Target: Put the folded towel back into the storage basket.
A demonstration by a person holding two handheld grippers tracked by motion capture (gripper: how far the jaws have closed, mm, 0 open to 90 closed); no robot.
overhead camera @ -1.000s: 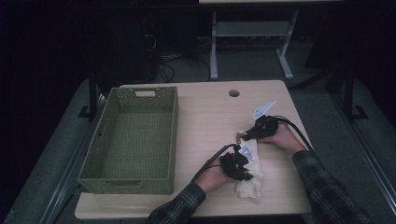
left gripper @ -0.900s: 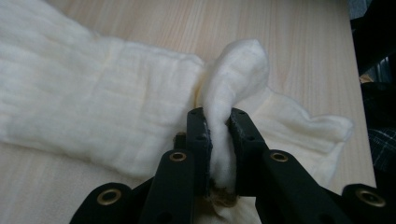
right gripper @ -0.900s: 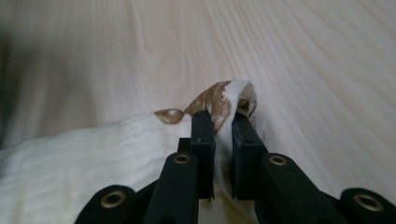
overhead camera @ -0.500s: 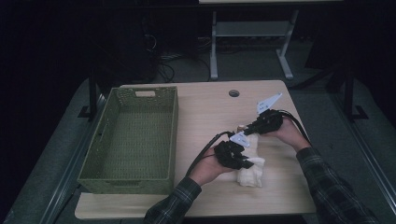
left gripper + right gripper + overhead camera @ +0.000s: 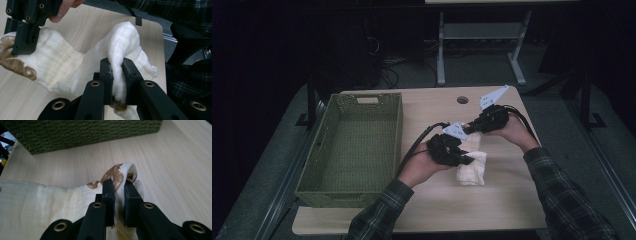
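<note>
Cloth (image 5: 472,167), white with brown stains, hangs between both tongs above the worktop (image 5: 512,200): left tongs (image 5: 462,159) pinch its six o'clock end, right tongs (image 5: 473,127) its twelve o'clock corner. Basket (image 5: 357,145) stands at nine o'clock. Gripper views show the stains, which the high view does not.

One wooden table (image 5: 507,200) stands here. On it sits one green woven basket (image 5: 354,145). There is one white cloth (image 5: 472,167), and it carries brown patches: two show at one end in the left gripper view, and one larger patch with a small one beside it in the right gripper view. Two grippers are in play, the left gripper (image 5: 462,159) and the right gripper (image 5: 472,127), each with two black jaws. Two plaid sleeves come in from below. One round hole (image 5: 462,100) sits in the tabletop.
</note>
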